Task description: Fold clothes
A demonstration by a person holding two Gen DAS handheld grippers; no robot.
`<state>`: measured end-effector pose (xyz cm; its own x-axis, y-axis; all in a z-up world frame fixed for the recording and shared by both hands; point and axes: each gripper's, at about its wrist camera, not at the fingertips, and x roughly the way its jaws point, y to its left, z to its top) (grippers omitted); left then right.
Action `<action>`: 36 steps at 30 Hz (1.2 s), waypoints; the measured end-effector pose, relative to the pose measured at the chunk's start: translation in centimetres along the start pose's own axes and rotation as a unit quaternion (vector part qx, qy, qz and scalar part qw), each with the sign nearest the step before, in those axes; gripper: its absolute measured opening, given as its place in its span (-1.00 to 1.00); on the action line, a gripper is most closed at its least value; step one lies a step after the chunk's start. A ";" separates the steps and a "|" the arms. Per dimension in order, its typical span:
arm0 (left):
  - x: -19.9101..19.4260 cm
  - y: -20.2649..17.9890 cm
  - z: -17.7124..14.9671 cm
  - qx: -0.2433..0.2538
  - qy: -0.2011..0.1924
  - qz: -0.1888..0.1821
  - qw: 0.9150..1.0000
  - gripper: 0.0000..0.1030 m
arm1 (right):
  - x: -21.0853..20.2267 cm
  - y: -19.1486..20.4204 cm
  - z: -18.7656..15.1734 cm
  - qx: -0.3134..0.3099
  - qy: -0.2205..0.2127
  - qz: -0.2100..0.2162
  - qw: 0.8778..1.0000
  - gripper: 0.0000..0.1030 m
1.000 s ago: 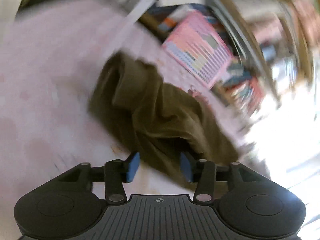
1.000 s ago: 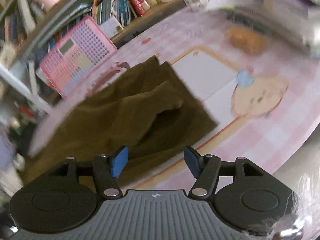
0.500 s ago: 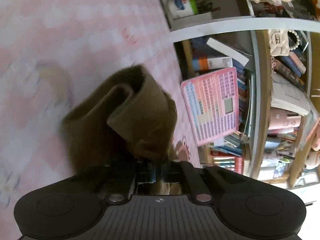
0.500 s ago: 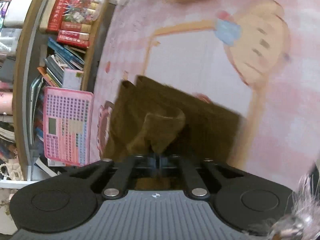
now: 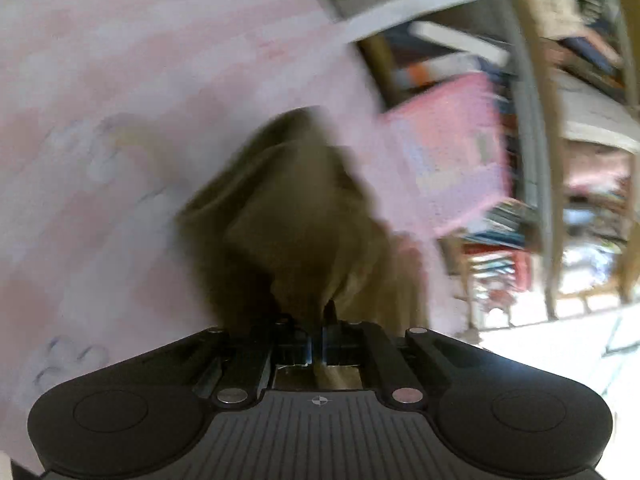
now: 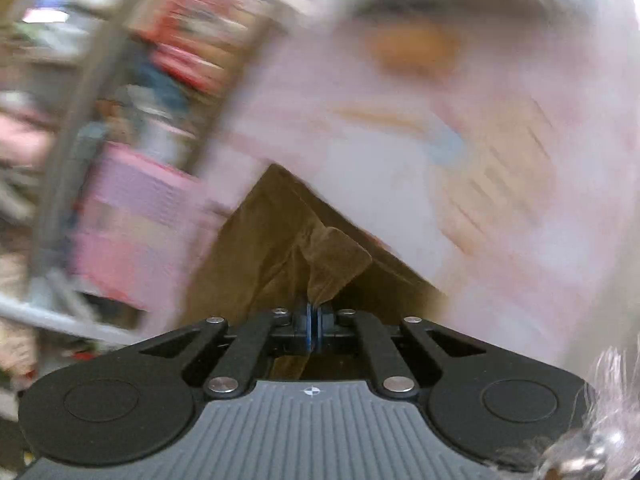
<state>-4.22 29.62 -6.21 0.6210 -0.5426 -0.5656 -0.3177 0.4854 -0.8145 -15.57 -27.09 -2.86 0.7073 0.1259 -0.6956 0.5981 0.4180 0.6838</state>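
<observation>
An olive-brown garment [image 5: 296, 216] lies bunched on a pink patterned bedcover [image 5: 120, 80]. My left gripper [image 5: 317, 344] is shut on a pinched fold of the cloth, which rises straight from between its fingers. In the right wrist view the same olive-brown garment [image 6: 280, 240] spreads out in front, and my right gripper [image 6: 314, 326] is shut on a raised corner of it. Both views are blurred by motion.
A shelf unit with books [image 5: 500, 220] and a pink toy laptop [image 5: 444, 160] stands along the bed's edge; the pink toy laptop [image 6: 132, 224] also shows in the right wrist view. An orange object [image 6: 412, 44] lies far off on the bedcover [image 6: 500, 160].
One second ago both grippers stood open over the garment. Both have since shut on cloth. Each hand has rolled and shifted, pulling its fold of the garment along.
</observation>
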 end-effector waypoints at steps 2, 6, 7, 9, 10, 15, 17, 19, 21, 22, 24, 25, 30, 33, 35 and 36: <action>0.0 -0.5 0.0 0.000 -0.005 -0.004 1.000 -0.95 | 0.7 -0.5 -0.4 0.002 0.002 -0.010 1.000 -0.94; -1.0 -4.9 1.2 0.042 -0.028 -0.069 0.996 -0.95 | -0.6 3.2 1.3 -0.042 -0.024 0.034 0.998 -0.94; -1.6 -6.0 1.5 0.056 -0.034 -0.091 0.994 -0.95 | -1.4 4.6 1.9 -0.059 -0.038 0.055 0.996 -0.95; -2.8 -7.1 1.3 0.083 -0.040 -0.116 0.989 -0.94 | -3.7 6.7 2.6 -0.094 -0.071 0.094 0.989 -0.95; -3.0 -6.9 1.1 0.087 -0.039 -0.115 0.989 -0.94 | -4.7 7.1 2.6 -0.110 -0.085 0.100 0.985 -0.95; -0.7 -0.9 -0.9 0.031 0.004 -0.015 0.999 -0.94 | -1.6 2.6 0.8 -0.079 -0.025 0.000 0.997 -0.94; -0.4 -0.1 -1.2 0.020 0.008 -0.007 1.000 -0.93 | -0.1 1.0 -0.2 -0.064 -0.005 -0.039 0.997 -0.93; -0.5 -0.2 -1.1 0.015 0.007 -0.006 1.000 -0.80 | 0.3 0.8 -0.4 -0.066 -0.007 -0.048 0.997 -0.88; -0.8 -0.5 -0.7 0.016 0.001 -0.001 1.000 -0.68 | 0.1 1.2 -0.5 -0.080 -0.014 -0.055 0.995 -0.82; -1.1 -0.6 -0.5 0.018 -0.004 -0.002 1.000 -0.48 | -0.4 1.5 -0.4 -0.089 -0.023 -0.060 0.994 -0.74; -1.7 -0.1 -0.4 0.009 -0.021 -0.008 1.000 -0.34 | -0.9 1.6 -0.5 -0.092 -0.034 -0.064 0.993 -0.54; -1.8 0.1 -0.3 0.000 -0.029 -0.010 1.000 -0.35 | -1.1 1.5 -0.6 -0.092 -0.037 -0.066 0.993 -0.52; -2.5 -1.7 -0.6 0.026 -0.058 0.009 0.998 -0.83 | -0.8 0.9 -1.3 -0.101 -0.033 -0.074 0.992 -0.83; -5.0 -6.0 -1.9 0.153 -0.110 -0.031 0.982 -0.83 | -0.7 0.6 -1.6 -0.107 -0.033 -0.079 0.991 -0.89; -5.5 -6.8 -2.1 0.187 -0.116 -0.033 0.975 -0.81 | -0.7 0.6 -1.7 -0.112 -0.034 -0.083 0.990 -0.90; -4.8 -5.6 -1.6 0.160 -0.103 -0.010 0.982 -0.80 | -0.7 0.6 -1.8 -0.114 -0.035 -0.084 0.989 -0.90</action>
<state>-6.50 28.41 0.85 0.7668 -0.4204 -0.4850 -0.0833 0.6840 -0.7247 -16.37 -25.32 -2.40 0.6338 -0.0224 -0.7732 0.6146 0.6216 0.4857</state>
